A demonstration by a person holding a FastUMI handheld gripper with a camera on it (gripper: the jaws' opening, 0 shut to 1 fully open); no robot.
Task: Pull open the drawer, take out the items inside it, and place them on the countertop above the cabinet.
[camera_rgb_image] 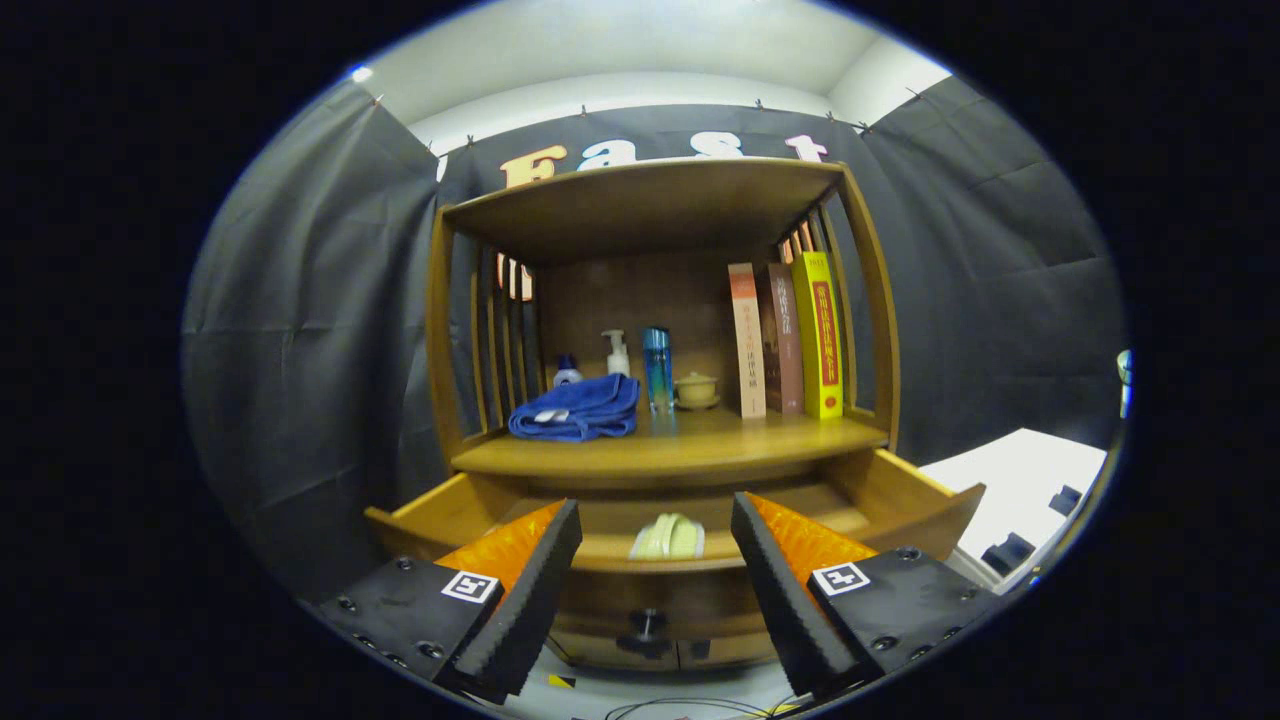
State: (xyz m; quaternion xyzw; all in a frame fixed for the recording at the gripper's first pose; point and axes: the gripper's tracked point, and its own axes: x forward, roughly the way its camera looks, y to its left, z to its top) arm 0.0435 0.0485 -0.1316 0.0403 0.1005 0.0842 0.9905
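Drawer (900,500) of a wooden cabinet (660,200) is seen pulled open, just beyond the claw (655,545), whose fingers are spread wide and hold nothing. A pale folded item (668,537) lies inside the drawer, seen between the fingers and past the front wall. On the surface (760,440) above are seen a blue towel (578,408), a pump bottle (616,353), a blue bottle (657,368), a small lidded cup (695,390) and three upright books (785,335). A risk is judged here: the soft item could slip from a shallow pinch, or the fingers could catch on the drawer's front wall as they are lowered.
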